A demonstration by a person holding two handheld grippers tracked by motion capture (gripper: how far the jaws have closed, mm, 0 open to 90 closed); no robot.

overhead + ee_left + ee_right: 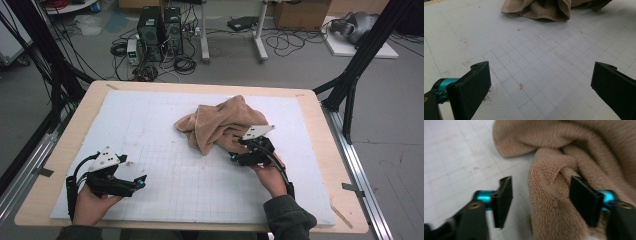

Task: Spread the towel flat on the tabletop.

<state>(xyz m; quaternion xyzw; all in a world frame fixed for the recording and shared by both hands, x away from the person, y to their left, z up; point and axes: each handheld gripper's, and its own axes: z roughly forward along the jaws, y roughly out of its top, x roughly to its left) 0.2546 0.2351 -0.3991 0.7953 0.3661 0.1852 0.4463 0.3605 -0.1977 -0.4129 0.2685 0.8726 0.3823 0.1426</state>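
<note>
Two forearms in dark sleeves come in from the bottom edge of the high view, each hand holding a black two-jaw gripper over a large white foam board (165, 150) printed with a faint grid. That board covers most of a pale wooden table (320, 125), the largest thing in view. On the far middle of the board lies a crumpled tan terry-cloth towel (220, 122), bunched into soft folds.

At the near right edge of the towel sits the right gripper (541, 200). Its jaws stand partly apart with a thick fold of the towel between them; one jaw lies against the pile on the far side, while the other stands clear of the cloth over bare board (so the fold is straddled, not pinched).

At the near left of the board, well apart from the towel, is the left gripper (540, 87). Its jaws are spread wide with nothing between them but gridded board, and the towel shows far ahead of them.
</note>
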